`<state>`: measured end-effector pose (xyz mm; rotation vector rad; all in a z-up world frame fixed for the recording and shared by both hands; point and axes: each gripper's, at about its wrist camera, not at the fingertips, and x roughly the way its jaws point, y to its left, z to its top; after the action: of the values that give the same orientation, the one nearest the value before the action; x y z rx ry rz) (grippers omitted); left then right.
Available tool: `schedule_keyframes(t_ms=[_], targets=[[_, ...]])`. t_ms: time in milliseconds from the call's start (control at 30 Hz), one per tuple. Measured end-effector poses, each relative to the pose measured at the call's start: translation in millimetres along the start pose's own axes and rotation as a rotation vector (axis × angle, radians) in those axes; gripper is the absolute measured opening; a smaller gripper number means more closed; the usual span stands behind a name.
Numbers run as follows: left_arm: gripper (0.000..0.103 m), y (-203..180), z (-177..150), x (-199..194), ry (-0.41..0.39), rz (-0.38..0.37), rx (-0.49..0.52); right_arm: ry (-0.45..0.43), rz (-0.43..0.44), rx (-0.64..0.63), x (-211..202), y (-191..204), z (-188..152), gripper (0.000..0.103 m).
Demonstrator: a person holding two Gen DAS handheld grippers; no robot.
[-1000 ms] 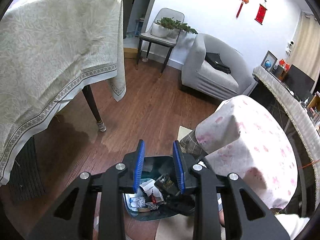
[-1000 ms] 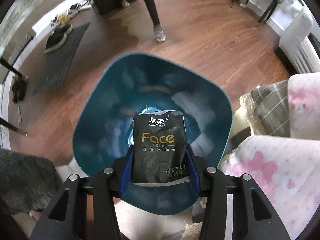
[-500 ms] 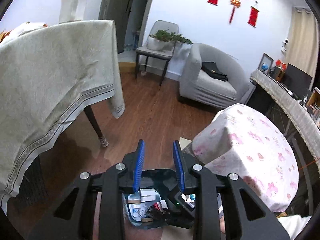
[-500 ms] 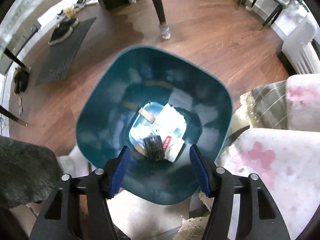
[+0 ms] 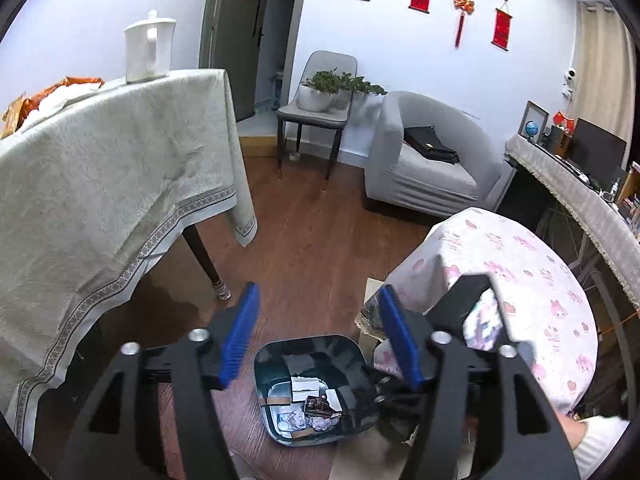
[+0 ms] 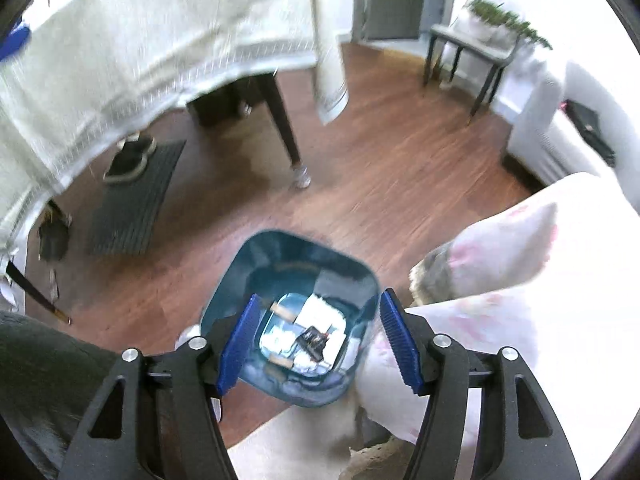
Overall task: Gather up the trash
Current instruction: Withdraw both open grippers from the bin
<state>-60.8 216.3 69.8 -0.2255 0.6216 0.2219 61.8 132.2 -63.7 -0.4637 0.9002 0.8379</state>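
Hovering both grippers, left (image 5: pixel 318 338) and right (image 6: pixel 318 342), fingers apart and empty, over the bin (image 6: pixel 348 276) on the floor; I'd pinch such light, crushable trash (image 6: pixel 312 338) mid-body.

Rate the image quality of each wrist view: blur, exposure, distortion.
Left wrist view: sharp and evenly lit, with fisheye bending at the edges; the trash bin reads clearly between the left gripper tips. Right wrist view: motion-blurred, the tablecloth and right wall washed out, though the bin's contents remain recognisable beyond the right gripper.
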Motion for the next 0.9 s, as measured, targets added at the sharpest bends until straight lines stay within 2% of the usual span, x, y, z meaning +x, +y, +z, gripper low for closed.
schedule_keyframes(t_ms=[100, 200, 267, 300, 400, 500, 667, 900], targets=[[0.081, -10.1, -2.4, -9.8, -0.033, 0.021, 0.018, -0.055, -0.03, 0.041, -33.5, -15.8, -6.2, 0.074], [0.083, -21.2, -4.2, -18.7, -0.073, 0.052, 0.043, -0.092, -0.069, 0.075, -60.4, -34.0, -16.1, 0.078], [0.091, -30.9, -7.1, -25.8, -0.138, 0.079, 0.062, -0.124, -0.106, 0.115, -80.8, -50.2, -26.2, 0.08], [0.093, -35.2, -8.7, -27.1, -0.147, 0.068, 0.07, -0.137, -0.117, 0.131, -88.5, -54.4, -31.5, 0.081], [0.094, -45.6, -13.5, -23.8, -0.117, 0.045, 0.08, -0.187, -0.167, 0.183, -117.9, -75.8, -51.1, 0.089], [0.096, -57.3, -21.5, -19.3, -0.098, 0.038, 0.091, -0.225, -0.21, 0.211, -142.6, -93.6, -73.4, 0.092], [0.096, -70.8, -36.7, -12.9, -0.106, 0.015, 0.098, -0.297, -0.291, 0.278, -179.2, -125.0, -112.8, 0.099], [0.096, -85.6, -56.4, 3.9, -0.084, 0.05, 0.139, -0.369, -0.37, 0.428, -212.1, -156.2, -170.1, 0.099]])
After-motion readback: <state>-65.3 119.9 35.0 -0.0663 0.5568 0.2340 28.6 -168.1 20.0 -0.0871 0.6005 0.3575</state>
